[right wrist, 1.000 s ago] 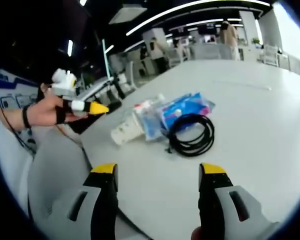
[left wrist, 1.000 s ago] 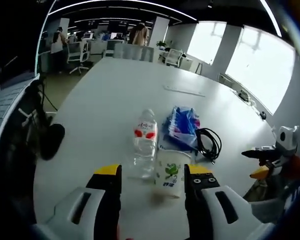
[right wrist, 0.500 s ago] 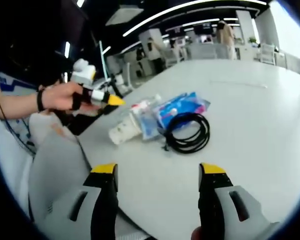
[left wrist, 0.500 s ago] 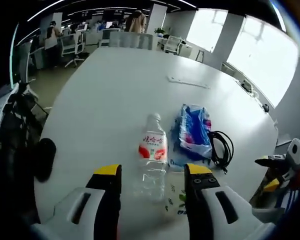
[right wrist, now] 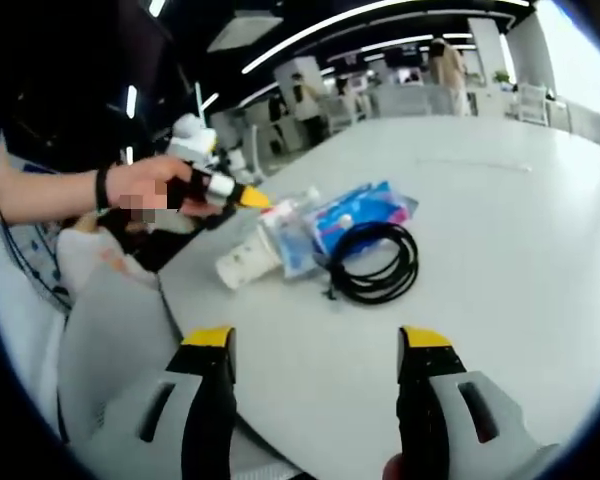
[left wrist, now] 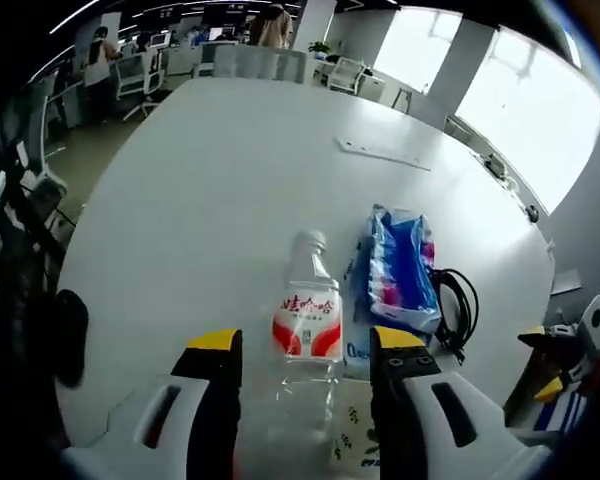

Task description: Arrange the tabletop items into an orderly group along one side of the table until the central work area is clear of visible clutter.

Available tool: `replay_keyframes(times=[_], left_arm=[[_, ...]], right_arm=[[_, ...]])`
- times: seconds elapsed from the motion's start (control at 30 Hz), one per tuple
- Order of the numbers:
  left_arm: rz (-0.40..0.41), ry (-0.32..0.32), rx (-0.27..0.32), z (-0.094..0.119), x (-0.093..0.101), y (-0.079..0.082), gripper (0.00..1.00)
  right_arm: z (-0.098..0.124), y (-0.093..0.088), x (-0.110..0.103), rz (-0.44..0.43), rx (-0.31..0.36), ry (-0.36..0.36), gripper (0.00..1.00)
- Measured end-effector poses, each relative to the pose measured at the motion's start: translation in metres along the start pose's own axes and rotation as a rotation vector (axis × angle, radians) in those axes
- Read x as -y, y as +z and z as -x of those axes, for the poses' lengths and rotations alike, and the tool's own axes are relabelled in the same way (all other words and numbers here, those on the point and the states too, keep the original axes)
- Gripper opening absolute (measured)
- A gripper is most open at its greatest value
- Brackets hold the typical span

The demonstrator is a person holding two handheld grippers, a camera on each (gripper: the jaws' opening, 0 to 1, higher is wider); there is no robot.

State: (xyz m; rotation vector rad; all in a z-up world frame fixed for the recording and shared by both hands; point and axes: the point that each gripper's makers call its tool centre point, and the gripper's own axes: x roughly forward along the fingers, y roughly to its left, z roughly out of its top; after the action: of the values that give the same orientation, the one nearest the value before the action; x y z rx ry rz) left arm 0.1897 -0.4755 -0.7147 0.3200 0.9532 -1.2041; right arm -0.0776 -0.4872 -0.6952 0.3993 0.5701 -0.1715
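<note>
Left gripper view: the left claw hangs over the near edge of the white table, jaws spread wide and gripping nothing. Right between those jaws lies a clear water bottle on its side, long axis running straight along the claw's line, white cap pointing to 12 o'clock, red-and-white label just ahead of the yellow tips. Whether the jaws touch it, I cannot tell.

At 1 o'clock from the bottle, just beside it, lies a blue packet, also lengthwise toward 12. Against the packet's 3 o'clock side sits a coiled black cable. Down at 5 o'clock, beside the right jaw, a paper cup with green print peeks out. Far up the table at 12 to 1 o'clock lies a thin flat strip. The other claw shows at the 4 o'clock edge.

Right gripper view: the right claw is released too, jaws apart over bare table, well short of the pile. From here the cup lies on its side, its round end toward 8 o'clock, the bottle and packet stretching off toward 2 o'clock, the cable coil nearest this claw. A hand holds the left claw at 10 o'clock, yellow tip aimed at the bottle.
</note>
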Motion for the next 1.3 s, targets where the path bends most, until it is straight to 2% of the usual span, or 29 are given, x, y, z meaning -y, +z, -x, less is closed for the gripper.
replay_keyframes(times=[0.3, 0.57, 0.73, 0.83, 0.87, 1.03, 1.3], left_arm=[[0.021, -0.003, -0.055, -0.022, -0.002, -0.004, 0.50], [0.022, -0.006, -0.074, -0.037, -0.001, -0.007, 0.46], [-0.005, 0.005, -0.090, -0.041, -0.001, -0.007, 0.45], [-0.071, 0.017, -0.123, -0.044, -0.003, -0.012, 0.42], [-0.052, 0.004, -0.115, -0.045, 0.000, -0.011, 0.42], [-0.070, -0.001, -0.127, -0.044, 0.000, -0.012, 0.40], [-0.101, -0.013, -0.115, -0.037, -0.002, -0.013, 0.38]], right_arm=[[-0.001, -0.001, 0.001, -0.006, -0.006, 0.002, 0.64], [-0.001, -0.003, 0.000, -0.008, -0.015, 0.006, 0.64], [0.002, -0.002, 0.002, -0.011, -0.011, 0.001, 0.64], [0.002, -0.001, 0.004, -0.012, -0.008, -0.003, 0.64], [0.003, -0.001, 0.004, -0.012, -0.009, -0.003, 0.64], [0.003, 0.000, 0.004, -0.010, -0.008, -0.004, 0.64], [0.000, -0.001, -0.002, -0.010, -0.010, 0.006, 0.64]])
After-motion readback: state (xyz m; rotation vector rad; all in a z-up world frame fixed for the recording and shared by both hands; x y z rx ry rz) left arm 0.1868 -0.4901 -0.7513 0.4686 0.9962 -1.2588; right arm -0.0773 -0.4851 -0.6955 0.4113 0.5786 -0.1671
